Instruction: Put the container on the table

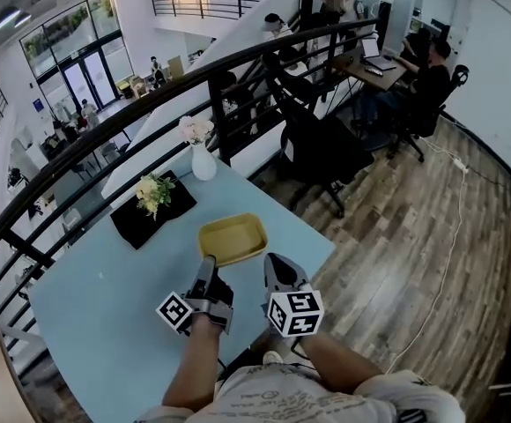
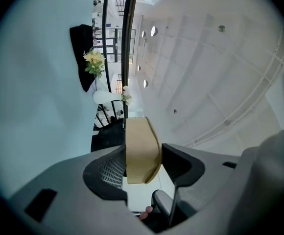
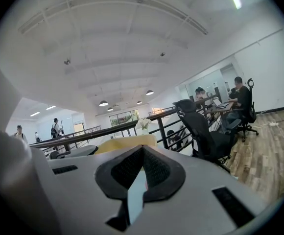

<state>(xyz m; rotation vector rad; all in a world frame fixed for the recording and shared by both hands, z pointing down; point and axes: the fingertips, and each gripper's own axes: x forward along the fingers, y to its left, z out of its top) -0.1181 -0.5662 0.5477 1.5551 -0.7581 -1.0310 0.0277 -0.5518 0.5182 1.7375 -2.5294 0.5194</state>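
While left hand-held gripper [image 2: 143, 156] pinches its rim, shallow yellow rectangular container [image 1: 232, 239], right hand-held gripper [image 3: 141, 153] pressed together.

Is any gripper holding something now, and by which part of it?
The left gripper holds the yellow container by its near side wall; the right gripper holds nothing.

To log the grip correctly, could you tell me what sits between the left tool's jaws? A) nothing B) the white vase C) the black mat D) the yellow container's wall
D: in the left gripper view the left tool pinches the wall of the yellow container.
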